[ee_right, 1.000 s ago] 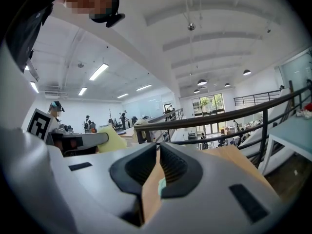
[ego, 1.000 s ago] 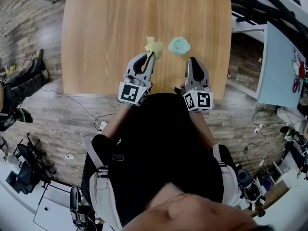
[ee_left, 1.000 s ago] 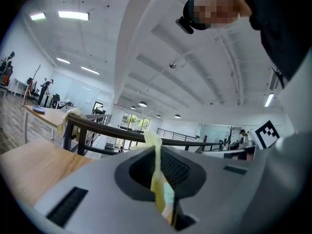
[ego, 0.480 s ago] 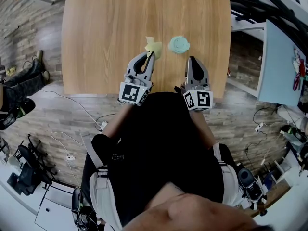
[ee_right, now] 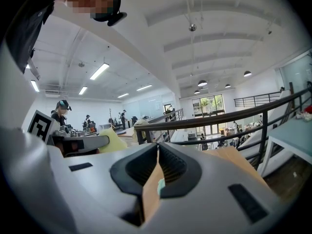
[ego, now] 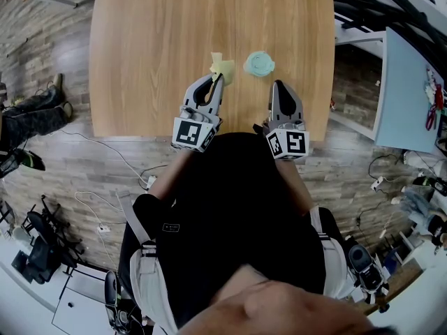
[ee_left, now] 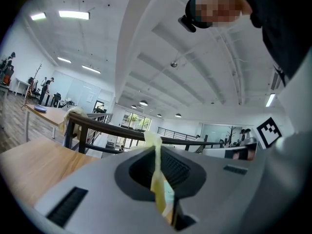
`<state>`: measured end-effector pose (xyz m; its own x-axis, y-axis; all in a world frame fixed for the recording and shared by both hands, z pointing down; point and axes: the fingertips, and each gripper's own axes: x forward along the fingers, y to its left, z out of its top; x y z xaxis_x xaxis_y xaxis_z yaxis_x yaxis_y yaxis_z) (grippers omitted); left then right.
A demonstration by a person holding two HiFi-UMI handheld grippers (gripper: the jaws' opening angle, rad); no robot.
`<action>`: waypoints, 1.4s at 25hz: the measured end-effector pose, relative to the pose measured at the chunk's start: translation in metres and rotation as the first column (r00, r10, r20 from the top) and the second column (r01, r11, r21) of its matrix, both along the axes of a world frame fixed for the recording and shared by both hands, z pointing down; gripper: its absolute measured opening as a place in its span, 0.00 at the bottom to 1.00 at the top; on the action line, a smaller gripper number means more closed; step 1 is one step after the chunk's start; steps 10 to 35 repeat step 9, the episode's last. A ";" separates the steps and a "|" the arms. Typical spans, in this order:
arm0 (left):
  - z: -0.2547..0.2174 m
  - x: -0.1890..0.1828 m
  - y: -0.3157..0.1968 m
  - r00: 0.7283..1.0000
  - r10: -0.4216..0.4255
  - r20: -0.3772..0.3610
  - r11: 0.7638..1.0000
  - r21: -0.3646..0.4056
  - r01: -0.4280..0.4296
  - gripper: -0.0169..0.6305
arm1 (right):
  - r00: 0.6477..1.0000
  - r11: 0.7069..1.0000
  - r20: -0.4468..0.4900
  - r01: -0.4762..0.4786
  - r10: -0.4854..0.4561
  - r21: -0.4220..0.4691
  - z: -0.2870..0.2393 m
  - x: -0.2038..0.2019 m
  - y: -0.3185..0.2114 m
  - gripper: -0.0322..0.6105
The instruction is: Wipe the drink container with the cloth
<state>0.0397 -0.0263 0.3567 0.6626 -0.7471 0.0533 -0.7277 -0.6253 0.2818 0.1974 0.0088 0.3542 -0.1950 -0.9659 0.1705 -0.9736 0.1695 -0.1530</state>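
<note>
A crumpled yellow cloth [ego: 223, 67] lies on the wooden table [ego: 154, 40], with a round teal drink container [ego: 259, 64] just to its right. My left gripper [ego: 217, 81] is shut on the cloth's near edge. In the left gripper view a strip of the yellow cloth [ee_left: 159, 179] is pinched between the closed jaws of the left gripper [ee_left: 156, 147]. My right gripper [ego: 277, 86] rests shut a little nearer than the container, apart from it. In the right gripper view the right gripper [ee_right: 158, 151] holds nothing; a sliver of teal container [ee_right: 160, 186] shows through the slit.
The table's near edge [ego: 140, 135] runs just under both grippers. Beyond the table's right side stand a railing [ego: 363, 19] and a pale blue board [ego: 405, 96]. Cables [ego: 112, 152] and bags lie on the floor at left.
</note>
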 end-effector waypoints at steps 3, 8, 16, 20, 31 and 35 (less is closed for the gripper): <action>-0.001 0.000 -0.001 1.000 -0.002 -0.006 1.000 -0.007 0.002 0.08 | 1.000 1.000 0.005 0.001 -0.001 -0.003 0.002 0.000 0.000 0.11; 0.000 0.001 -0.002 1.000 0.012 -0.003 1.000 0.007 -0.012 0.08 | 1.000 1.000 0.009 -0.001 0.001 0.002 -0.002 -0.004 -0.003 0.11; 0.000 0.001 -0.002 1.000 0.013 -0.003 1.000 0.007 -0.013 0.08 | 1.000 1.000 0.005 0.002 -0.002 0.003 -0.002 -0.005 -0.004 0.11; 0.000 0.001 -0.002 1.000 0.013 -0.003 1.000 0.007 -0.013 0.08 | 1.000 1.000 0.005 0.002 -0.002 0.003 -0.002 -0.005 -0.004 0.11; 0.000 0.001 -0.002 1.000 0.013 -0.003 1.000 0.007 -0.013 0.08 | 1.000 1.000 0.005 0.002 -0.002 0.003 -0.002 -0.005 -0.004 0.11; 0.000 0.001 -0.002 1.000 0.013 -0.003 1.000 0.007 -0.013 0.08 | 1.000 1.000 0.005 0.002 -0.002 0.003 -0.002 -0.005 -0.004 0.11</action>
